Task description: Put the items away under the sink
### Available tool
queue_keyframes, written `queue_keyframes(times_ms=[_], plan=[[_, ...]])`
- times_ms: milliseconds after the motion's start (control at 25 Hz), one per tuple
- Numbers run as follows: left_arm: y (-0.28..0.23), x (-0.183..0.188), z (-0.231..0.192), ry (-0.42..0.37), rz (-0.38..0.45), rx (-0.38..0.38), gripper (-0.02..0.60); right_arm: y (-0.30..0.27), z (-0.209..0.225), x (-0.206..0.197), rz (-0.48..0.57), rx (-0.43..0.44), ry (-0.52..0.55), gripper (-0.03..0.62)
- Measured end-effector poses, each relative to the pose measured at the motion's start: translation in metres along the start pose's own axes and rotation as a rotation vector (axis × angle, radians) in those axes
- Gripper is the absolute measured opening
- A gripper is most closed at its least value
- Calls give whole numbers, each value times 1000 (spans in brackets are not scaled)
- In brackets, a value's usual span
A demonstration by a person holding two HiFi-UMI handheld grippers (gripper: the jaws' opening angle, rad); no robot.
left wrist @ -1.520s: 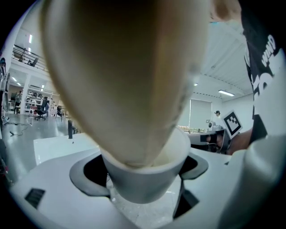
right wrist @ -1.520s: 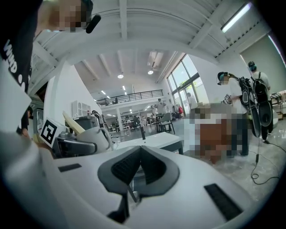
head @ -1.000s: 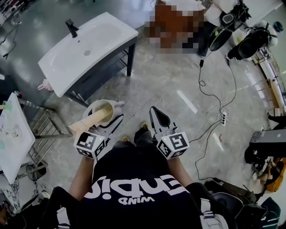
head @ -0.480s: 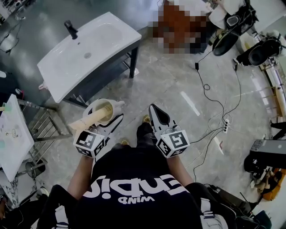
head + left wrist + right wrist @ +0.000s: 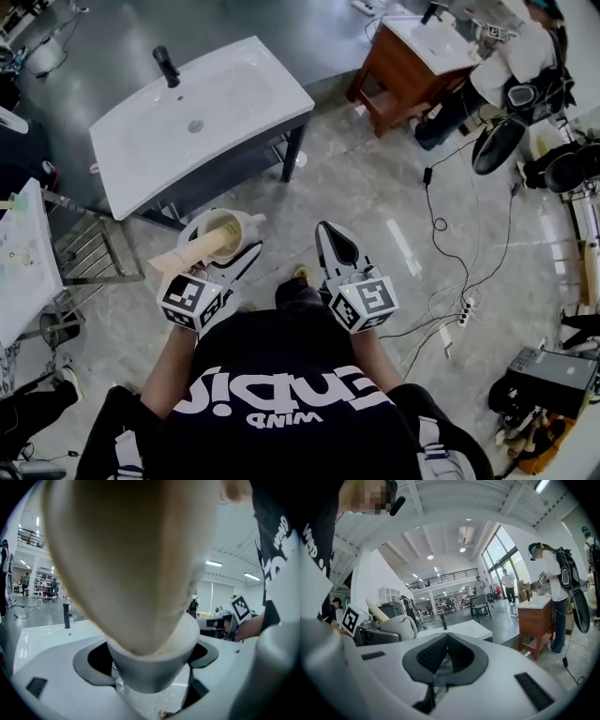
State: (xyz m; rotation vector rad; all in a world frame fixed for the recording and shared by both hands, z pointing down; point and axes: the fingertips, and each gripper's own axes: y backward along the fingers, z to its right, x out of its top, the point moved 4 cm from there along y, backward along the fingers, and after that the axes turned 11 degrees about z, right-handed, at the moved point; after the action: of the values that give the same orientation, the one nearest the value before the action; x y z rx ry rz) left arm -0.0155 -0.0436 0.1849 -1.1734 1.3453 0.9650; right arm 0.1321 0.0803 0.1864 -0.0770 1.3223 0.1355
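- The sink (image 5: 202,122) stands ahead at left, well apart from both grippers.
- The left gripper (image 5: 236,258) pinches a white cup (image 5: 214,228) holding a beige roll (image 5: 184,253); stowing it seemingly remains.
- The right gripper (image 5: 332,246) is pressed together, empty.

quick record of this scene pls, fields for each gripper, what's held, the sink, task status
left gripper: shut on white ceramic cup
cup contents: beige roll sticking out past the rim
right gripper: shut, nothing between the jaws
sink: white rectangular basin with black tap on a dark frame, ahead and left of the person
task status: cup held over the floor, not yet under the sink
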Motion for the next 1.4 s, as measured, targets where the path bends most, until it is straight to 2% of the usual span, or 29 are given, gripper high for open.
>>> queue_keyframes(times_ms=[360, 600, 1080, 1400], plan=[[-39, -2, 3, -1, 20, 167, 462, -36, 50, 5, -50, 171, -2, 18], [-55, -3, 5, 2, 41, 257, 462, -55, 61, 7, -65, 301, 2, 18], [-65, -2, -5, -3, 25, 342, 462, -96, 63, 7, -80, 408, 3, 18], [-62, 3, -32, -1, 48, 405, 462, -142, 47, 3, -113, 529, 21, 18]])
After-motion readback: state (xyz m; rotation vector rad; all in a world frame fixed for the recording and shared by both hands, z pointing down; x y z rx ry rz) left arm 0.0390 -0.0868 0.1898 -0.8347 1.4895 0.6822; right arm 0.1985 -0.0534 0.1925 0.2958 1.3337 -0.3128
